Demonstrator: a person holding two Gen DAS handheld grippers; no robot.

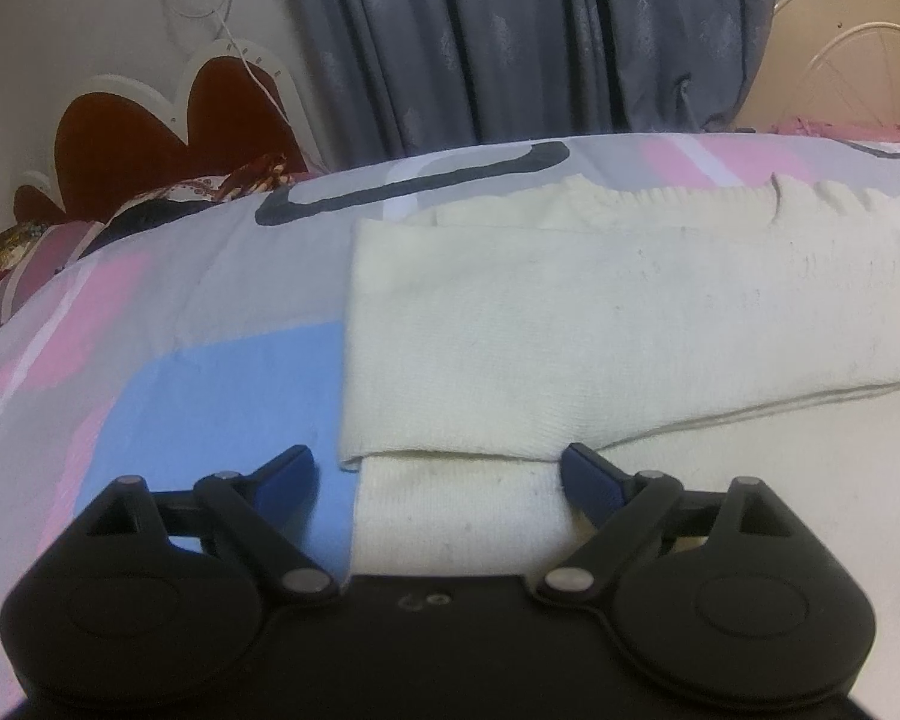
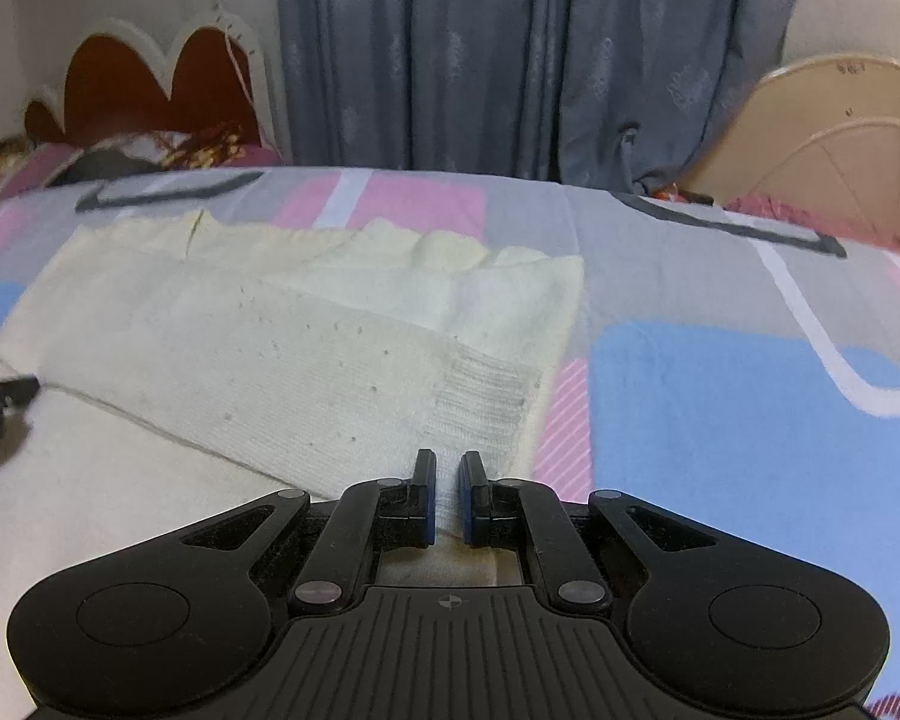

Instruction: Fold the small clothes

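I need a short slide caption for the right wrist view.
Right gripper shut on the near edge of a cream sweater lying on a patterned bedsheet.

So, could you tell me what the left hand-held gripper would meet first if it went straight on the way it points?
Probably the cream sweater: the left hand-held gripper points down at its folded-over edge, jaws wide open, though depth is hard to judge.

Grey curtains (image 1: 510, 30) behind patterned bed (image 1: 150, 300)
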